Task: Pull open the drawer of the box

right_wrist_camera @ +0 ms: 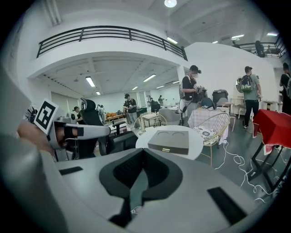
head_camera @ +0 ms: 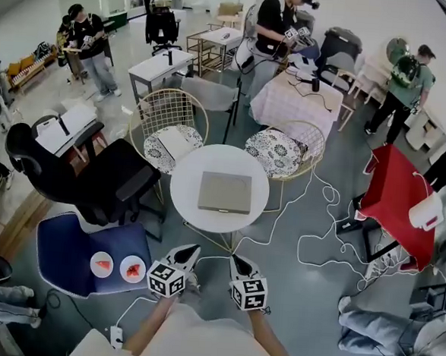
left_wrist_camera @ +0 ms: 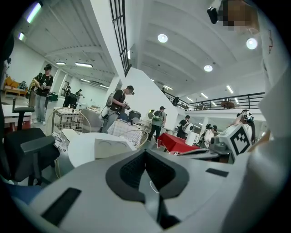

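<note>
The box is lying flat at the centre of the round bench, its drawer shut and facing the person, likely so the handle is offering a straight pull. The left tool and right tool are hovering short of the bench's near edge, all 2 with jaws together on nothing.

- Pale grey shells on the left gripper and right gripper; dark ribbed pads line the fingers.
- Black-and-white marker cube behind each pair of fingers.
- Pale top.

Grey floor, white walls (railed balcony overhead)
</note>
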{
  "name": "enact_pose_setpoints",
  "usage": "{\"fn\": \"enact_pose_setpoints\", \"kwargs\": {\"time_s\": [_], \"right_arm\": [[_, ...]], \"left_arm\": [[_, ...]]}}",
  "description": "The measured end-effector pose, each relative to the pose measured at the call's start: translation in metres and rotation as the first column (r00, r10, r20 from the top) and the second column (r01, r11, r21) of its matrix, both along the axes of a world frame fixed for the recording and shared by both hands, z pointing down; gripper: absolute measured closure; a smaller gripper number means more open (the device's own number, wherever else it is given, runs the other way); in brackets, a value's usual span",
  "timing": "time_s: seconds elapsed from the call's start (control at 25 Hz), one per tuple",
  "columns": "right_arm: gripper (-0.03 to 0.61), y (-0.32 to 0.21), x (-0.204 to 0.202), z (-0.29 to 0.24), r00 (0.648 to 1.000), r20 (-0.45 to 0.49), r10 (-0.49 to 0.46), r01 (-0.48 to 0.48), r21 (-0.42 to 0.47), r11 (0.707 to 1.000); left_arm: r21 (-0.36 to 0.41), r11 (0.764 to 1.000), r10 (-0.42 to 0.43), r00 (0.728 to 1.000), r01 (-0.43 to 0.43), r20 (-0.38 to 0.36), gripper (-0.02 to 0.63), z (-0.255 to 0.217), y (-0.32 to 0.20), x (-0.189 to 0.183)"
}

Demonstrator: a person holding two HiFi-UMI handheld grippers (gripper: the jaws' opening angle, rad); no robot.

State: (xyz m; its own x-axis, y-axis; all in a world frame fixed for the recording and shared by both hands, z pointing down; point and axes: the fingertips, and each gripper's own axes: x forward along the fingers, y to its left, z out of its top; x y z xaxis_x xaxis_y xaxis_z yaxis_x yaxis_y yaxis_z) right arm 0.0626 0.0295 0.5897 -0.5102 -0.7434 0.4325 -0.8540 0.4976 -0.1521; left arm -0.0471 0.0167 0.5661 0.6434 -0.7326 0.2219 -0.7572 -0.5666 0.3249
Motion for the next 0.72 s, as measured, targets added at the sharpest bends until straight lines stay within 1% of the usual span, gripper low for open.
{"fn": "enact_pose_setpoints", "kwargs": {"time_s": [0.12,0.28,0.44,0.72], "right_arm": [[0.563,-0.027,-0.009,-0.001,1.000,-0.001,0.011,-0.011,-0.008,1.000],[0.563,-0.064,-0.028,-0.013,1.000,-0.005,0.017,-0.017,-0.008,1.000],[0.563,-0.102,-0.044,-0.013,1.000,-0.017,0.026,-0.026,-0.009,1.000],[0.563,-0.160,-0.069,-0.021,0.999,-0.027,0.045,-0.045,-0.007,0.999]], "left_arm": [[-0.006,1.000,0.018,1.000,-0.018,-0.001,0.602,-0.001,-0.026,-0.006],[-0.014,0.999,0.035,0.999,-0.035,-0.004,0.601,-0.010,-0.061,-0.023],[-0.017,0.999,0.050,0.999,-0.050,-0.006,0.603,-0.009,-0.097,-0.037],[-0.030,0.997,0.070,0.997,-0.071,-0.022,0.602,-0.012,-0.147,-0.060]]}}
